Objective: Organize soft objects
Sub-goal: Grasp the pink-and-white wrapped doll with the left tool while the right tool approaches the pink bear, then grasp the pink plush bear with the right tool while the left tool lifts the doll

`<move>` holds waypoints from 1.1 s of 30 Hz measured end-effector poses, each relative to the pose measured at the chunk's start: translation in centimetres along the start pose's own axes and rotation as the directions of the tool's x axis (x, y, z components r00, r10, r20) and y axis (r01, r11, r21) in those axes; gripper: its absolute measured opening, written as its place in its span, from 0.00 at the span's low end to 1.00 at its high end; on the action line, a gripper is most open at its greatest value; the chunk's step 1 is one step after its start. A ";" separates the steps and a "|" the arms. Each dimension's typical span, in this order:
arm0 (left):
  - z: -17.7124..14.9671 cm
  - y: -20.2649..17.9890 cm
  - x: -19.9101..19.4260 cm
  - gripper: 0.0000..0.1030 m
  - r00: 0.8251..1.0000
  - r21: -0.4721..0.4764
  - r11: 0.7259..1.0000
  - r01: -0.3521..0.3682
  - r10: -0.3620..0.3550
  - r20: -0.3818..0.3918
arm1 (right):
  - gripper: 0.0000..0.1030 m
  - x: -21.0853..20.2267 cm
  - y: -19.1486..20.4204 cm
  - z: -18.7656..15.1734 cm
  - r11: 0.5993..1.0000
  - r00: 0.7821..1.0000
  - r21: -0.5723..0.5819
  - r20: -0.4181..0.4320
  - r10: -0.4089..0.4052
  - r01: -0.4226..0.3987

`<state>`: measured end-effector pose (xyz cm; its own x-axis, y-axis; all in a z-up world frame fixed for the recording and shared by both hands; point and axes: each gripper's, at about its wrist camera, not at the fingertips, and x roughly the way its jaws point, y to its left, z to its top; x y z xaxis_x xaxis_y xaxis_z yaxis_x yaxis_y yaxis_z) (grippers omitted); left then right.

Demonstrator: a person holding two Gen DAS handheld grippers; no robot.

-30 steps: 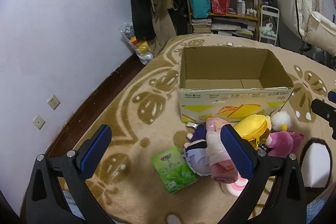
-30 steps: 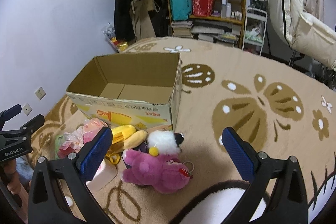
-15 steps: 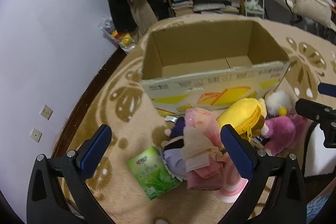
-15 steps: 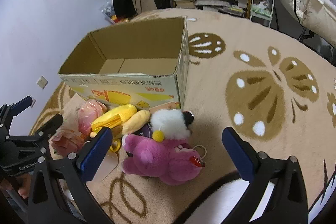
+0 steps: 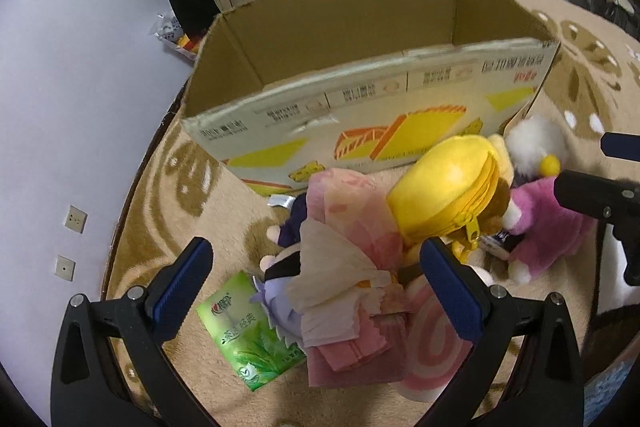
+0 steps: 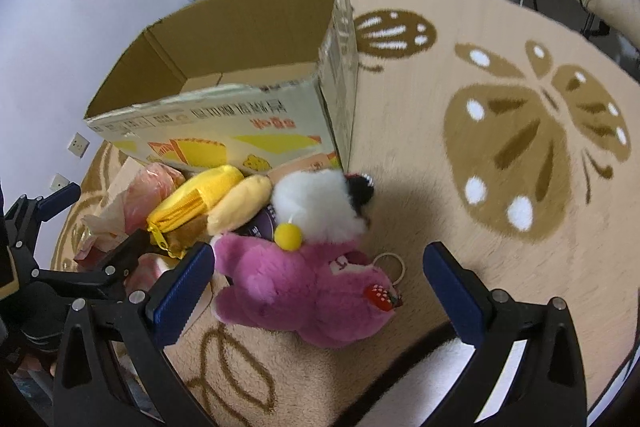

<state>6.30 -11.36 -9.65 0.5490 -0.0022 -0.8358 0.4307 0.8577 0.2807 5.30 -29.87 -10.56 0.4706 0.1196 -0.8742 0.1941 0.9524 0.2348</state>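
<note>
Hovering over the heap of soft toys on the rug (image 6: 500,227), the left gripper (image 5: 316,279) had its fingers spread wide and released, framing a pink-and-cream doll (image 5: 348,259) and a yellow zip pouch (image 5: 448,191) without touching them. Only this view showed the green tissue pack (image 5: 248,339) lying flat by the doll, its printed characters too small to read, and a pink swirl cushion (image 5: 432,347) under the pile. The right gripper (image 6: 318,291), fingers likewise released, hung above a magenta plush bear (image 6: 304,295) and a white fluffy toy (image 6: 316,203); only here did the bear's strawberry tag and key ring appear. The cardboard box (image 5: 360,107) stood open just behind the toys, its red and black lettering printed upside down and unreadable
</note>
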 end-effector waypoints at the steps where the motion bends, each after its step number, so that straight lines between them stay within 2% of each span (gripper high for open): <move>1: 0.0 -0.1 0.3 0.99 1.000 0.006 1.000 -0.006 0.006 -0.006 | 1.00 0.4 -0.2 0.0 1.000 1.000 0.010 -0.017 0.002 -0.002; 13: -0.3 -0.7 1.5 0.98 0.999 0.020 1.000 0.003 -0.003 -0.040 | 1.00 2.8 -1.1 -0.2 0.998 0.994 0.065 -0.107 0.031 -0.024; 23: -0.9 -0.5 1.7 0.72 0.994 -0.012 0.996 0.092 -0.093 -0.065 | 1.00 4.5 -0.1 0.1 1.000 0.990 0.022 -0.137 0.024 -0.021; 29: -1.2 0.0 1.4 0.51 0.997 -0.057 0.997 0.049 -0.052 -0.061 | 0.97 5.3 -0.5 0.4 0.998 0.989 0.042 -0.138 0.052 -0.047; 33: -1.4 0.5 0.9 0.44 0.998 -0.073 0.996 0.050 -0.054 -0.045 | 0.91 5.0 -1.0 -0.1 0.998 0.993 0.030 -0.111 0.049 -0.046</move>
<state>6.07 -10.21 -10.92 0.4927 -0.0252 -0.8698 0.4043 0.8918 0.2031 7.44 -30.16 -15.22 0.3813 0.1969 -0.9033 0.1982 0.9369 0.2879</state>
